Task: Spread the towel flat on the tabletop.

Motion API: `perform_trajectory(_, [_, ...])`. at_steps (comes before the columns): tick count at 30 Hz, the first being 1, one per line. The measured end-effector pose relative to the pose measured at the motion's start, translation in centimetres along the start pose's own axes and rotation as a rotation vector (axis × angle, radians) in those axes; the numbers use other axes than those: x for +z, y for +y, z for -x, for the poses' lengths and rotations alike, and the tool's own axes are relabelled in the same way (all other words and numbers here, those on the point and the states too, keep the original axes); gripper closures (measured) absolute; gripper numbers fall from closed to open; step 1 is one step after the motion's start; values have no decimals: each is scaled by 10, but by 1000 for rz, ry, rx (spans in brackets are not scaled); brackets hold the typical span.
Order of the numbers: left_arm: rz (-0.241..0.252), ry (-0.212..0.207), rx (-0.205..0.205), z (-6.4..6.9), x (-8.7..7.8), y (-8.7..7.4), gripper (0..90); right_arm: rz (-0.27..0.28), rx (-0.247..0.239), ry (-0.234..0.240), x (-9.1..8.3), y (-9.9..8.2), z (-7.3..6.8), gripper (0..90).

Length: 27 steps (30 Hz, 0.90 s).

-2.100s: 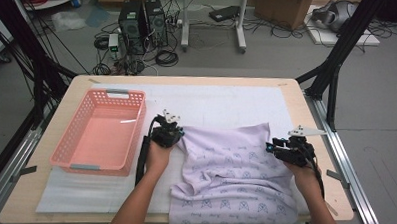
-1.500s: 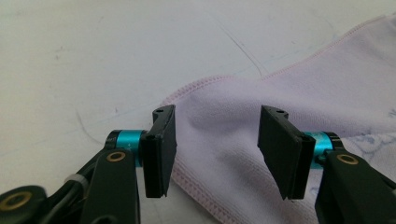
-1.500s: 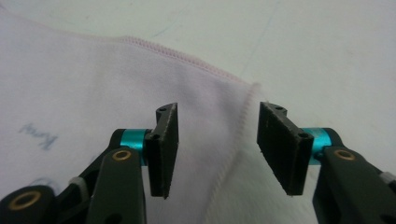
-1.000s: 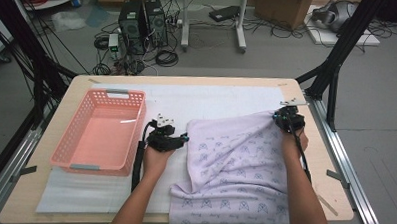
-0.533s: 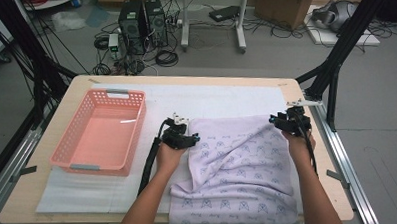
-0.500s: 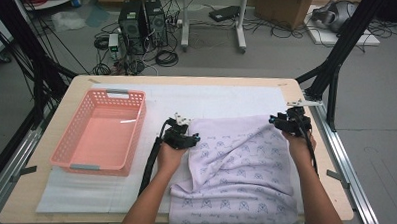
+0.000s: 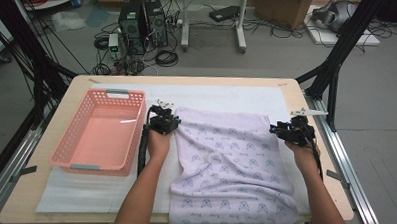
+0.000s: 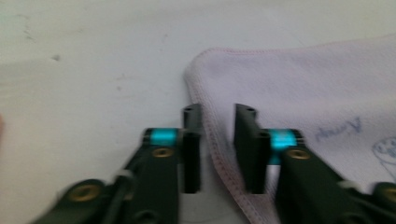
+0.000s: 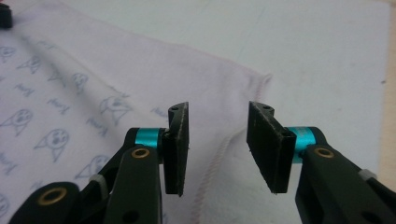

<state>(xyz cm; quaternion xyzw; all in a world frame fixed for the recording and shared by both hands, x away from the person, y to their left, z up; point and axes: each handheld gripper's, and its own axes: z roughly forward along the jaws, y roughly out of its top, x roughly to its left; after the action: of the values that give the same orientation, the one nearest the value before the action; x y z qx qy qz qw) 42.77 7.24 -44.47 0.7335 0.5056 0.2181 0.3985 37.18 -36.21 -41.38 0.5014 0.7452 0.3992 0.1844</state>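
Towel spread — both grippers released

We see the lilac printed cotton towel (image 7: 228, 166) flat, 3 o'clock of the pink plastic basket (image 7: 99, 130); left gripper (image 8: 217, 144) has been closing astride the hem, right gripper (image 9: 217, 144) opening — a late pinch could drag it.

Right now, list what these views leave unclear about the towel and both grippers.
- High view: the towel's near edge is cut off by the bottom border.
- High view: left gripper and right gripper jaws too small to read.
- Left gripper view: motion blur smears the towel's print.
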Motion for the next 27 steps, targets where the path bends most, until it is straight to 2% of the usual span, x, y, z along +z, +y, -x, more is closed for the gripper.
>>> perform_trajectory(2, [8,-29,-12,3,-3,-2,539,-20,-7,17,4,-3,-1,552])
perform_trajectory(4, [20,-71,-7,6,-6,-5,499,-48,-10,35,11,-5,-3,527])
perform_trajectory(6, [25,-97,13,9,-9,-9,470,-82,-35,24,19,-7,-7,525])
perform_trajectory(7, [26,-107,18,11,-10,-11,460,-107,-55,10,24,-8,-8,533])
perform_trajectory(9, [8,-115,54,13,-11,-14,452,-152,-106,-43,33,-10,-10,587])
perform_trajectory(11, [-13,-131,49,14,-12,-16,445,-133,-108,-45,35,-8,-7,837])
perform_trajectory(12, [-19,-145,45,14,-13,-16,433,-138,-136,-62,36,-6,-8,870])
perform_trajectory(13, [-21,-151,42,16,-15,-16,429,-143,-161,-86,39,-3,-9,877])
perform_trajectory(15, [-21,-175,42,19,-19,-14,429,-133,-194,-196,42,1,-7,881])
perform_trajectory(17, [-24,-207,50,24,-25,-13,423,-90,-129,-277,43,4,5,881])
perform_trajectory(18, [-32,-222,69,28,-27,-12,422,-63,-93,-315,43,3,10,881])
perform_trajectory(19, [-46,-235,96,32,-29,-12,421,-52,-43,-324,43,1,16,880])
perform_trajectory(20, [-50,-254,106,35,-30,-12,420,-53,12,-305,44,-1,21,874])
perform_trajectory(21, [-61,-265,111,39,-32,-12,418,-53,44,-290,44,-3,23,856])
perform_trajectory(22, [-72,-279,123,42,-32,-12,413,-44,61,-276,43,-3,23,760])
perform_trajectory(23, [-84,-291,129,45,-32,-13,411,-38,67,-264,42,-2,22,688])
perform_trajectory(25, [-117,-289,139,51,-31,-16,412,-20,55,-235,35,1,18,646])
perform_trajectory(27, [-121,-276,153,55,-29,-24,443,-6,42,-204,26,4,15,615])
